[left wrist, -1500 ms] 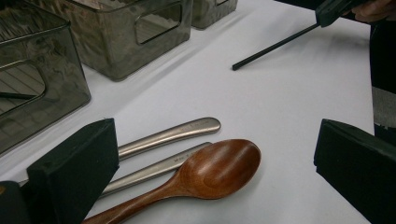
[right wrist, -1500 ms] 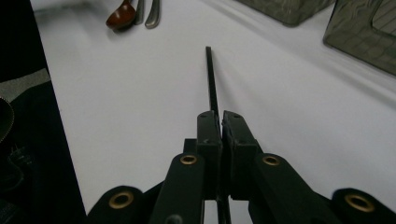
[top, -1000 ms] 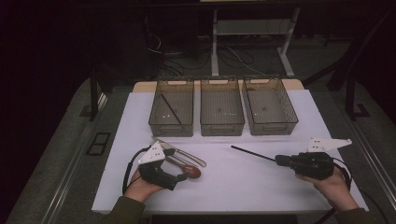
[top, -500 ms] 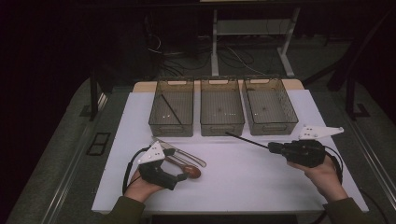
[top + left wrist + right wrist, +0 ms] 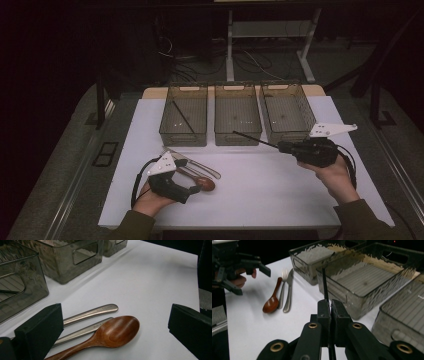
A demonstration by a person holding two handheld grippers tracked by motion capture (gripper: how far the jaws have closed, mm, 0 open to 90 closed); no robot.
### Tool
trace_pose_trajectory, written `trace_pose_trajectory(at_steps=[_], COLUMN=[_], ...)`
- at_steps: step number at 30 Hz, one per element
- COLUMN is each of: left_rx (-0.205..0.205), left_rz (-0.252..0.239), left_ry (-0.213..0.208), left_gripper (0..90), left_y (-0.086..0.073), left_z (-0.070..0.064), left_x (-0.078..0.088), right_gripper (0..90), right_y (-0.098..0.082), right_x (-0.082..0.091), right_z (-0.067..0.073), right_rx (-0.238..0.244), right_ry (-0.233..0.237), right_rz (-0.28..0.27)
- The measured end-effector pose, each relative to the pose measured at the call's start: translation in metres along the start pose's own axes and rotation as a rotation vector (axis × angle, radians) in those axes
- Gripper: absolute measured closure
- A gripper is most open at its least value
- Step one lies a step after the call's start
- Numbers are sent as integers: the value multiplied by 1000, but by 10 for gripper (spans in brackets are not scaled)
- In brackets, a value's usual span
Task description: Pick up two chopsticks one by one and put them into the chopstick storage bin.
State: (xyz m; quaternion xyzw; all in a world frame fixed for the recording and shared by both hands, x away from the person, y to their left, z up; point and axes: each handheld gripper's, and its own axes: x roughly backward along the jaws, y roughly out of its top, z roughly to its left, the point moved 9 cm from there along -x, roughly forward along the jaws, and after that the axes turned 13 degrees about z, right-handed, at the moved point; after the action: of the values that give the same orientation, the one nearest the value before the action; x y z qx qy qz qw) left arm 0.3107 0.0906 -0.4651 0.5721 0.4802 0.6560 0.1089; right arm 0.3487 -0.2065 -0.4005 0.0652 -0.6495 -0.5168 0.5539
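Right gripper (image 5: 287,146) clamped on a black chopstick (image 5: 255,139), lifted off the table (image 5: 280,200), tip reaching toward the middle bin (image 5: 237,115). Left gripper (image 5: 192,191) wide open, holding nothing, just beside the wooden spoon (image 5: 110,333), well left of the middle bin and nearer the person. Fork (image 5: 282,287) and knife (image 5: 288,291) right alongside the spoon.

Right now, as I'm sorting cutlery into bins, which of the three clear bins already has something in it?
The left bin: a thin black chopstick lies slanting across its floor, while the middle bin and right bin hold nothing.
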Motion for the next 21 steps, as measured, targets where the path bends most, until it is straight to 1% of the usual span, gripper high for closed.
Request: trace_pose_trajectory(at_steps=[3,6,9,10,13,15,17,21], left_rx=[2,0,-2,-2,2,-2,-2,-1], left_rz=[-3,2,-2,-2,-5,-3,-5,-7], left_ry=[-2,-1,4,3,-2,-2,-3,-4], left_gripper=[0,0,0,0,0,0,0,0], left_y=[0,0,0,0,0,0,0,0], left_z=[-1,0,0,0,0,0,0,0], left_x=[0,0,0,1,1,0,1,1], right_gripper=[850,850,850,850,850,850,850,850], right_y=[8,18,28,31,43,54,63,82], right_x=[-2,-7,-17,-20,-31,-38,-44,-59], right_z=[2,4,5,4,1,0,0,2], right_rx=[6,14,15,6,-10,-18,-20,-2], right_ry=[-3,-10,-11,-13,-21,-19,-19,-28], right_rz=[-4,-1,13,16,11,-2,-5,4])
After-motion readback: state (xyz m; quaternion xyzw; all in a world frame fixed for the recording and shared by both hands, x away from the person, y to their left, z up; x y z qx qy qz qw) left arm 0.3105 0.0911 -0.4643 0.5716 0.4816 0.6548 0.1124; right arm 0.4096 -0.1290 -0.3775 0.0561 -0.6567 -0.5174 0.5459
